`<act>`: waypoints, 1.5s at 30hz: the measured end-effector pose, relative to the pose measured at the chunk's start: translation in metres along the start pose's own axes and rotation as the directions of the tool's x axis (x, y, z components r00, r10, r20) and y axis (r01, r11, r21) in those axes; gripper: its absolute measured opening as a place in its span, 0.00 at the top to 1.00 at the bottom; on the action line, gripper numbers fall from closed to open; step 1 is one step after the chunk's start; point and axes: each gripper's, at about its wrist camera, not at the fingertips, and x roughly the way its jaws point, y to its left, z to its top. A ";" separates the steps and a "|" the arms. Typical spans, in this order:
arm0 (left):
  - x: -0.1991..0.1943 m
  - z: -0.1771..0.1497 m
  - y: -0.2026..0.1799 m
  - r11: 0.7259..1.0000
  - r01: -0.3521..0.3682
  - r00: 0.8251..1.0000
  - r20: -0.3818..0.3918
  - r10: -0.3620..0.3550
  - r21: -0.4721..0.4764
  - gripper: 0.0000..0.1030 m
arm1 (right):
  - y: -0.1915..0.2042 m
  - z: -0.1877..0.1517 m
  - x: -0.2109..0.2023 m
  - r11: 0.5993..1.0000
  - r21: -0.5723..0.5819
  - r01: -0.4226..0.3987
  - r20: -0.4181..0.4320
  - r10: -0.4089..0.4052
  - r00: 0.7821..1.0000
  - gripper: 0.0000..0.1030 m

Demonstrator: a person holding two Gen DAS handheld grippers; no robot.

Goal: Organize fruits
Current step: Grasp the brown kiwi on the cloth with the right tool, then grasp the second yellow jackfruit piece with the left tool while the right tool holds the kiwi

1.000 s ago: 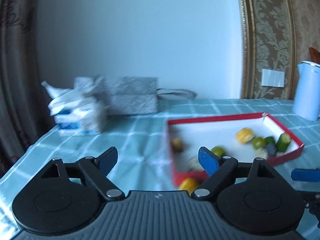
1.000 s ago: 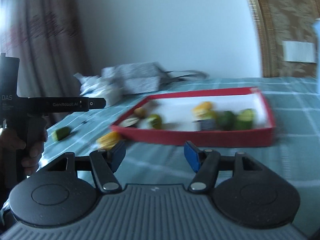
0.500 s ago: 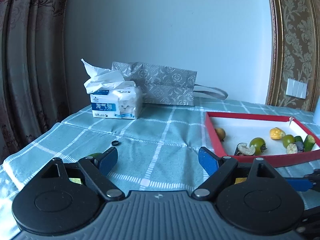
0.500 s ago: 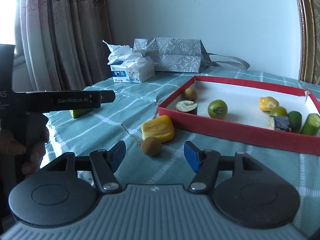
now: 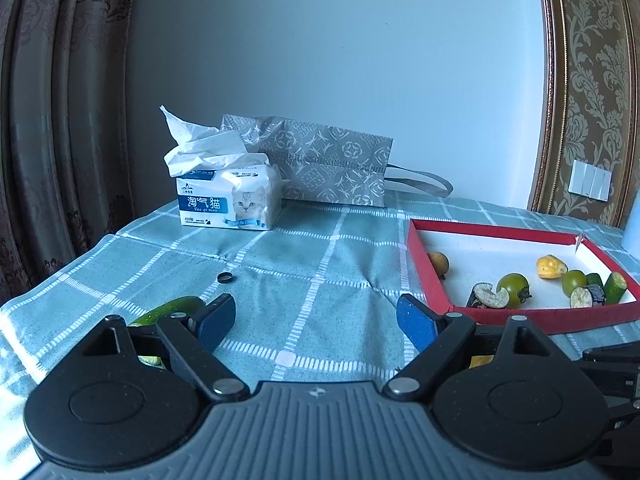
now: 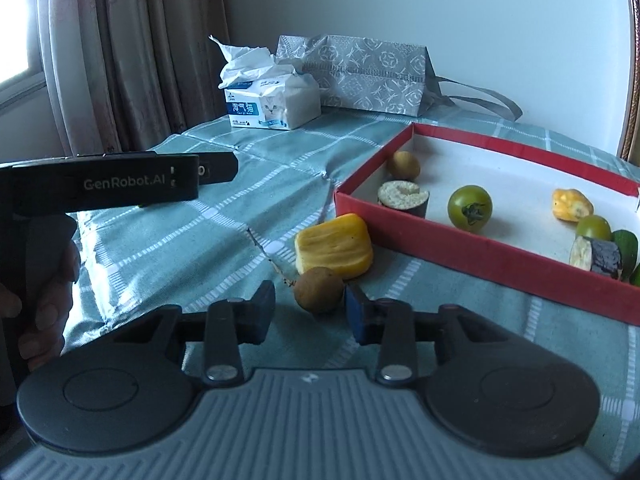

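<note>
I am seeing a pale blue wall (image 5: 340, 60) standing behind the counter (image 5: 320, 264), patterned curtains (image 5: 60, 120) hanging at left, daylight coming through a window (image 6: 16, 40), and gold damask wallpaper (image 5: 592, 80) carrying a white switch plate (image 5: 590, 180).

Your left gripper (image 5: 316, 322) has a grey ribbed body, two black round housings with shallow discs, black link arms with silver rivets, and blue pads (image 5: 414, 322) on its fingers. A small star mark sits on the ribbed part. Your right gripper (image 6: 310, 308) is built the same. Seen from the right wrist, the left unit's black bar reads "GenRobot.AI" in pale letters, and your bare-skinned left hand (image 6: 38, 296) wraps its black handle.
</note>
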 end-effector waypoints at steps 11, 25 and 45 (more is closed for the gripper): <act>0.001 -0.002 -0.006 0.999 -0.002 1.000 -0.011 0.002 0.032 0.15 | -0.005 -0.002 -0.007 1.000 0.025 0.018 0.015 -0.019 1.000 0.72; 0.012 -0.010 -0.066 0.984 0.048 0.998 -0.051 -0.040 0.172 0.15 | -0.081 -0.026 -0.071 0.972 0.198 0.124 0.157 -0.156 0.975 0.72; 0.040 -0.017 -0.109 0.946 0.133 0.979 -0.188 -0.079 0.295 0.48 | -0.089 -0.022 -0.090 0.968 0.237 0.078 0.235 -0.135 0.963 0.72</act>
